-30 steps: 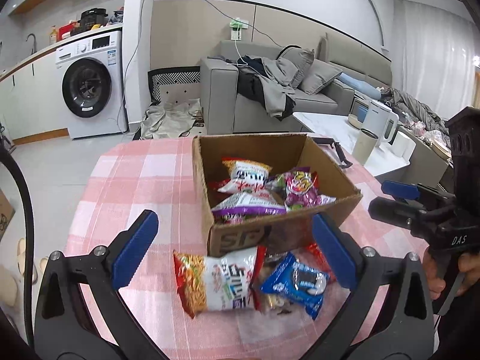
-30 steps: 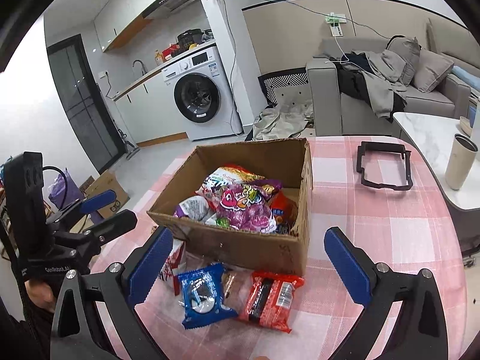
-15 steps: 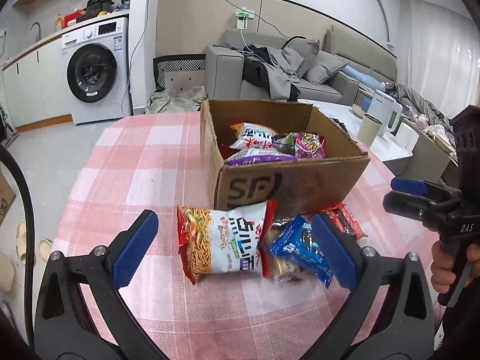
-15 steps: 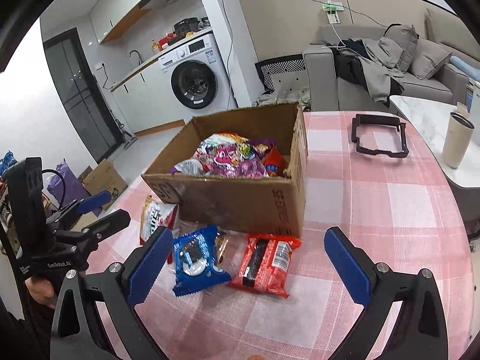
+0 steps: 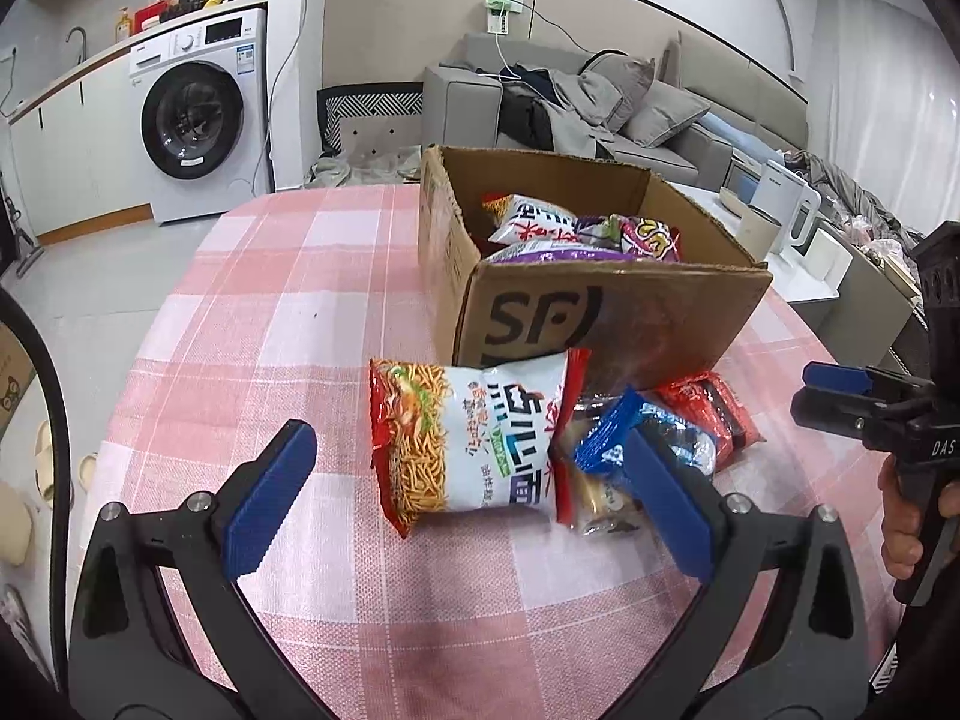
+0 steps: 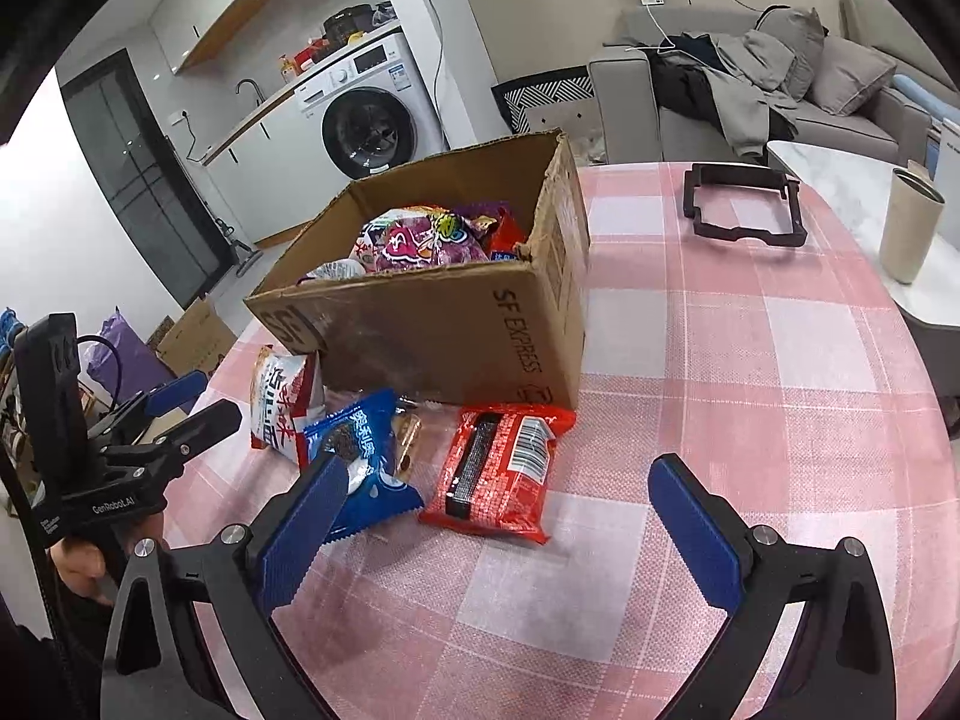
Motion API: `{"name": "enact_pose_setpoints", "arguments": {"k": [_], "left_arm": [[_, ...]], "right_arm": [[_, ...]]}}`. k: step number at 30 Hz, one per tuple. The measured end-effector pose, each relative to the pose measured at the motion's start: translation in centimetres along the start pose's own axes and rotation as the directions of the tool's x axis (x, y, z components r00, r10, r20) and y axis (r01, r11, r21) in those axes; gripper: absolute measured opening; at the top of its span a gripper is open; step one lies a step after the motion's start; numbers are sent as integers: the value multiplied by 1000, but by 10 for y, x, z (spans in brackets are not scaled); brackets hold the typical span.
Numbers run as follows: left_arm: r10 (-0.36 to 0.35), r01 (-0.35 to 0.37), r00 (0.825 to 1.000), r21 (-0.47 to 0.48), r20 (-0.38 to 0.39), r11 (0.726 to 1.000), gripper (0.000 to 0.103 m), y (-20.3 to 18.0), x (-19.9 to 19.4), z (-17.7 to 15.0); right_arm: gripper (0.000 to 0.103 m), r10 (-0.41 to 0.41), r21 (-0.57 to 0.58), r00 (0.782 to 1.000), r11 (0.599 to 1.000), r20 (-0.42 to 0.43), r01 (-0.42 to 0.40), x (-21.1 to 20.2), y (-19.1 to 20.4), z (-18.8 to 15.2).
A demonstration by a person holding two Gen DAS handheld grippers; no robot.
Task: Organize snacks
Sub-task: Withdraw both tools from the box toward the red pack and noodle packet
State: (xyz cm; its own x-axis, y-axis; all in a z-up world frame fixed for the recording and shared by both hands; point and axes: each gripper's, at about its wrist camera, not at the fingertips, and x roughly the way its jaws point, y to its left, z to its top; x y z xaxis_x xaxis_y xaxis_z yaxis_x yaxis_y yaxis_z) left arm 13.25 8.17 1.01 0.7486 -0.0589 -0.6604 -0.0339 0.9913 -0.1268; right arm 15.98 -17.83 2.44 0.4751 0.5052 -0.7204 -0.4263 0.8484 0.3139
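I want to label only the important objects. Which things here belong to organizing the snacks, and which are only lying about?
Job:
cardboard box
noodle packet
blue cookie packet
red packet
small clear packet

Lying about:
black frame
beige cup

Packets (image 5: 474, 444) lie before the snack-filled box (image 5: 600, 324).

White washing machine (image 5: 195, 120) under a counter, grey sofa (image 5: 600, 114) strewn with clothes, pale tiled floor (image 5: 78, 276)
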Motion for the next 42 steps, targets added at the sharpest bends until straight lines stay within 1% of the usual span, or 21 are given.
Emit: {"name": "enact_pose_setpoints", "arguments": {"k": [9,25,29,32,34,37,42], "left_arm": [[18,-18,1000,25,-15,1000,101,-3,10,-4],[22,-21,998,8,-60,1000,101,7,34,-11],[30,-29,997,8,-75,1000,101,9,42,-10],[26,-26,996,3,-90,1000,101,11,50,-9],[37,-37,994,2,-99,999,101,12,55,-10],[38,-39,993,-9,-113,999,101,14,62,-8],[31,-34,992,-15,-126,999,101,15,70,-7]], "right_arm": [[102,-42,-6,999,999,-16,42,7,1,-5],[102,-77,-14,996,997,-45,77,22,-1,-8],[100,-101,-22,993,995,-65,99,30,-1,-8],[99,-104,-22,992,995,-75,102,35,-1,-8],[98,-107,-21,991,994,-78,106,39,-1,-7],[95,-110,-18,990,994,-89,109,45,0,-5],[92,-138,-32,985,990,-106,135,55,0,-3]]}}
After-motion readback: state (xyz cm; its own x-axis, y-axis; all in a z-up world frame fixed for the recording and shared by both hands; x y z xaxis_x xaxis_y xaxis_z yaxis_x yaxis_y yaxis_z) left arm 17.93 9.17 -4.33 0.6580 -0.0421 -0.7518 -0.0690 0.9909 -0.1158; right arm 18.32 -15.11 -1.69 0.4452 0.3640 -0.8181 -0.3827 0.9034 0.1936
